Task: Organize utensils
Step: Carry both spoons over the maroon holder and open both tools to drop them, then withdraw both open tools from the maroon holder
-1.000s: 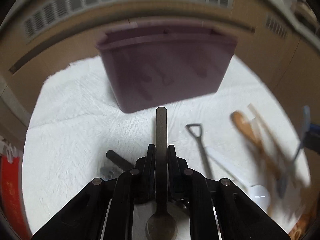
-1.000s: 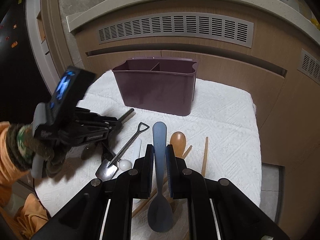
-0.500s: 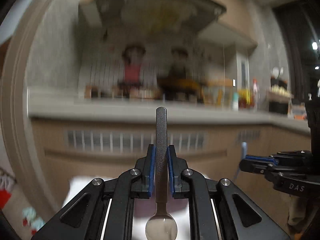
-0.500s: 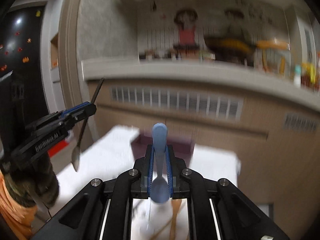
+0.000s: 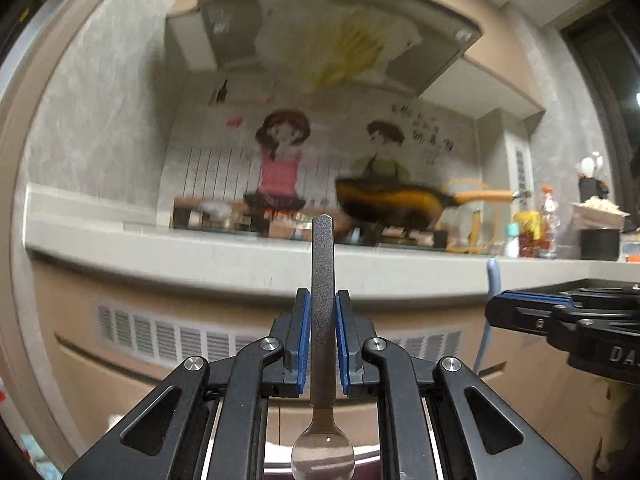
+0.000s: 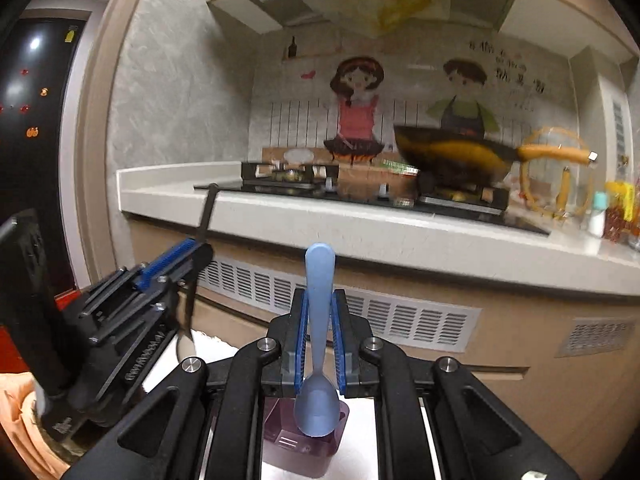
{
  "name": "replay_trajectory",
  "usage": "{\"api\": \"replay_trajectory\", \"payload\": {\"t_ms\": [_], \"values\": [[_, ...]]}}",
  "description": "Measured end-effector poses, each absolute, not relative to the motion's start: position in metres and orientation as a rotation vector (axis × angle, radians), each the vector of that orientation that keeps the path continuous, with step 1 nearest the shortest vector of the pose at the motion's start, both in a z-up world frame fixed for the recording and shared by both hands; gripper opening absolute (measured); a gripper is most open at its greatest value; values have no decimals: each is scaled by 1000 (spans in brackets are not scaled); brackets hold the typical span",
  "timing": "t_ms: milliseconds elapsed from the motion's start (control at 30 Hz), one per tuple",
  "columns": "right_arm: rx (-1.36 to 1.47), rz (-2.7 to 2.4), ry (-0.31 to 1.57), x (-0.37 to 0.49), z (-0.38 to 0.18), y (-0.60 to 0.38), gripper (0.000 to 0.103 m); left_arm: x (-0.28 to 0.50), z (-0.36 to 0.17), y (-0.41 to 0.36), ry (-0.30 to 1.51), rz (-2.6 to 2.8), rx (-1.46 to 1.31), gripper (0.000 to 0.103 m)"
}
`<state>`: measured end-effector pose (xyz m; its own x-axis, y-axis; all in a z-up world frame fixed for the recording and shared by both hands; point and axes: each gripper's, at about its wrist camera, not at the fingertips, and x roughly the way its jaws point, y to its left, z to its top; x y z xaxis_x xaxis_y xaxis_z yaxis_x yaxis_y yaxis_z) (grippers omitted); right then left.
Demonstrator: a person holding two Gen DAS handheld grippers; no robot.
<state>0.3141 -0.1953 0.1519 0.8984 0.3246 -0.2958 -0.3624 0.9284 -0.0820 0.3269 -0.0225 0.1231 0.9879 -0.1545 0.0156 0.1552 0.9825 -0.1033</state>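
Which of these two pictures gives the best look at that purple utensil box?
The right wrist view. There the purple utensil box sits below the right gripper, its rim and a divided inside visible under the blue spoon. The left wrist view shows only a dark sliver of it behind the metal spoon.

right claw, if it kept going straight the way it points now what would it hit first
Probably the cabinet front under the counter: the right claw, shut on the blue spoon, aims at its vent grille. Nothing nearer shows in that line, though depth is unclear.
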Motion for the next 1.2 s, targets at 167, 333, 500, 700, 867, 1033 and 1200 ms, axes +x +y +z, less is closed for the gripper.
{"api": "replay_trajectory", "payload": {"t_ms": [167, 333, 500, 700, 867, 1033, 1200], "values": [[-107, 370, 368, 351, 108, -192, 12, 361, 70, -19, 101, -155, -135, 12], [-107, 396, 502, 371, 55, -188, 12, 380, 22, -11, 329, -176, -164, 35], [-129, 403, 647, 374, 13, -188, 35, 380, -1, 5, 521, -180, -214, 71], [-162, 350, 648, 343, 2, -207, 47, 342, 6, 15, 572, -110, -130, 76], [-203, 312, 685, 313, -14, -224, 54, 300, 2, 23, 666, -132, -96, 78], [-264, 311, 756, 283, -40, -228, 58, 258, -16, 15, 750, -187, -54, 82], [-291, 328, 827, 272, -65, -222, 61, 223, -25, 4, 754, -220, 31, 83]]}}
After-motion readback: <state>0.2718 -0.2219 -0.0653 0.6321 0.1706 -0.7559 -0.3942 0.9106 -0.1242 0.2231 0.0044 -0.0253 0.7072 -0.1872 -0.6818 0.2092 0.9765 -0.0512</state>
